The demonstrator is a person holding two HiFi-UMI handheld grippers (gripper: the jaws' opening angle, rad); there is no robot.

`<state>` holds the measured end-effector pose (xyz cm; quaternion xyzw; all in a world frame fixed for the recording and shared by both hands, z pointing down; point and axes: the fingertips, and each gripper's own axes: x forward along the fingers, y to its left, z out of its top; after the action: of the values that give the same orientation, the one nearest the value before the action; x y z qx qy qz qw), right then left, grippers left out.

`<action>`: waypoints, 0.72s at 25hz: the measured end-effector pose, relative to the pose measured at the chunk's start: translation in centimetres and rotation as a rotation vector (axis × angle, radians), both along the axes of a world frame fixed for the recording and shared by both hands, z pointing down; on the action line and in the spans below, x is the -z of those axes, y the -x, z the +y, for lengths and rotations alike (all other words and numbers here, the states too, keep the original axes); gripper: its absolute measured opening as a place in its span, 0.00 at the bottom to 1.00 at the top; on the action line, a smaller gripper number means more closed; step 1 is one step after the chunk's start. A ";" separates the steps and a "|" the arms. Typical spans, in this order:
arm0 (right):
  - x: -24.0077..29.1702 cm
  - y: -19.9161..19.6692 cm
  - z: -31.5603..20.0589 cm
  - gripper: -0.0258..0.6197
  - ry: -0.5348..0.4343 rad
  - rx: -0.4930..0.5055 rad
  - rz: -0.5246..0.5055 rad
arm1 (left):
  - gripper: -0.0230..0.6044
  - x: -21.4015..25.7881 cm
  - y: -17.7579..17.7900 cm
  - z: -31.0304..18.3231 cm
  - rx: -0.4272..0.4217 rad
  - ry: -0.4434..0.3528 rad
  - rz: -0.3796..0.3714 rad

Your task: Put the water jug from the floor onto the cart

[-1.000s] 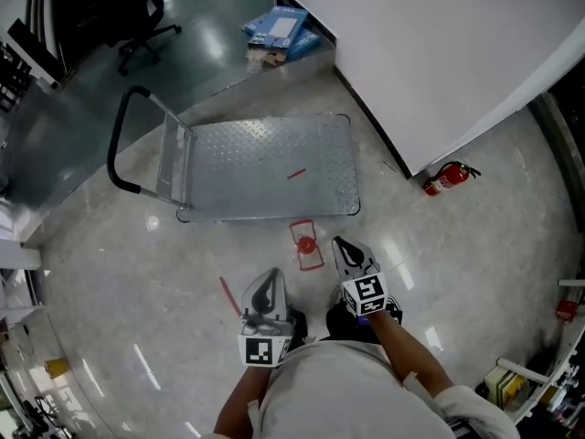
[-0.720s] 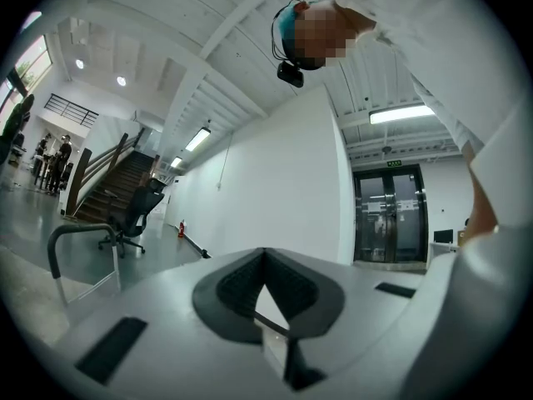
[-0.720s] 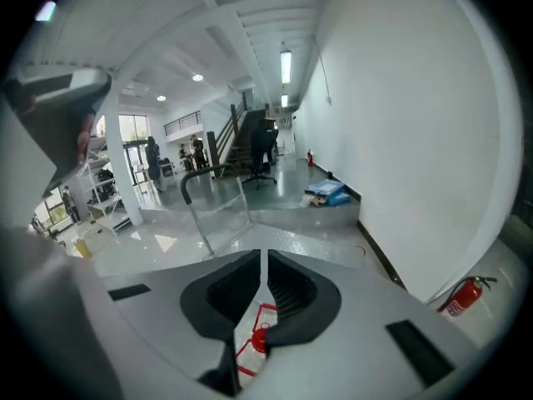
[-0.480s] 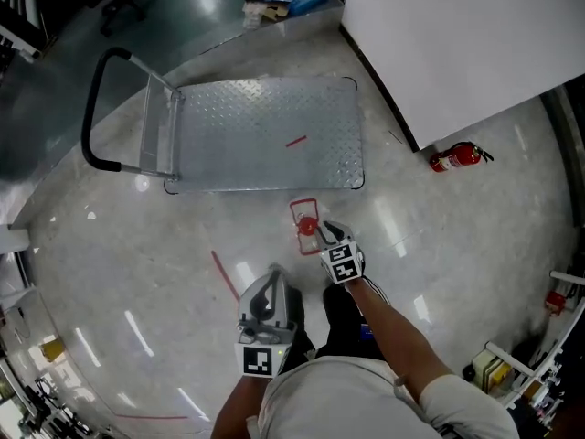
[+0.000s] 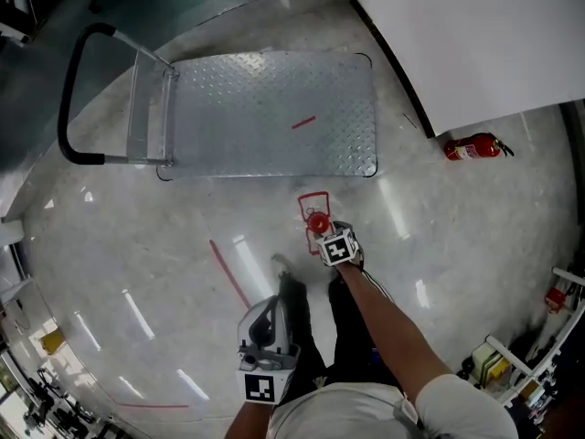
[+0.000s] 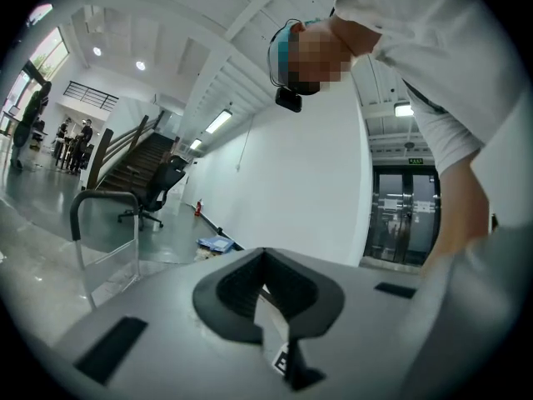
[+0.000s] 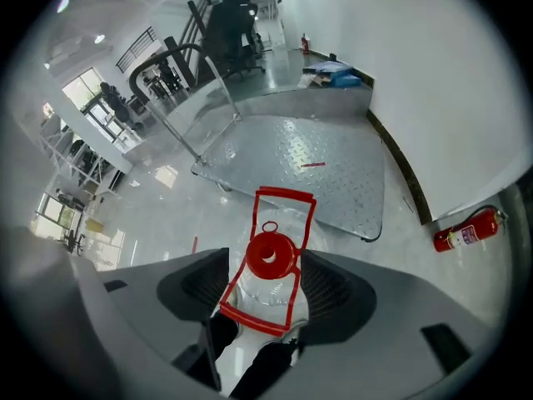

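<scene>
Head view: the water jug (image 5: 315, 219) stands on the floor just short of the cart (image 5: 265, 108). The right gripper (image 5: 326, 236) is down at it, and the left gripper (image 5: 270, 314) hangs back by the person's legs.

Left gripper view: jaws together, empty, no jug here.

Right gripper view: up close, the jaws have just been opening. They stand wide either side of the jug's red cap (image 7: 268, 255), not gripping.

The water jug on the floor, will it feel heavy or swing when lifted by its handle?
The water jug is clear and its fill is hard to read; if full, probably heavy for its size. Its thin red handle may flex and let it swing. The glossy floor could let it slide.
</scene>
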<state>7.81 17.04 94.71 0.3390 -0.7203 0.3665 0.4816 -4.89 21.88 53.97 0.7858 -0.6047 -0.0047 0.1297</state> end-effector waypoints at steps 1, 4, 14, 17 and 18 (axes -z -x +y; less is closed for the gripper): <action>-0.9 0.2 -0.2 0.44 0.005 0.004 0.013 | 0.04 -0.7 0.2 0.1 0.004 0.010 0.003; -3.5 0.5 -0.4 0.49 0.023 0.008 0.053 | 0.04 -2.5 0.8 0.6 0.017 0.034 0.007; -7.3 1.5 -0.2 0.51 0.041 0.017 0.095 | 0.04 -4.4 2.0 1.5 0.021 0.060 0.018; -8.1 1.5 -0.3 0.52 0.053 0.023 0.113 | 0.04 -4.8 2.4 1.9 0.031 0.070 0.032; -8.4 1.5 -0.3 0.51 0.056 0.022 0.117 | 0.04 -4.9 2.6 2.0 0.032 0.074 0.035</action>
<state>6.32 16.71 103.09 0.3385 -0.6839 0.3609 0.5362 -7.51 23.93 58.91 0.7706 -0.6144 0.0018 0.1694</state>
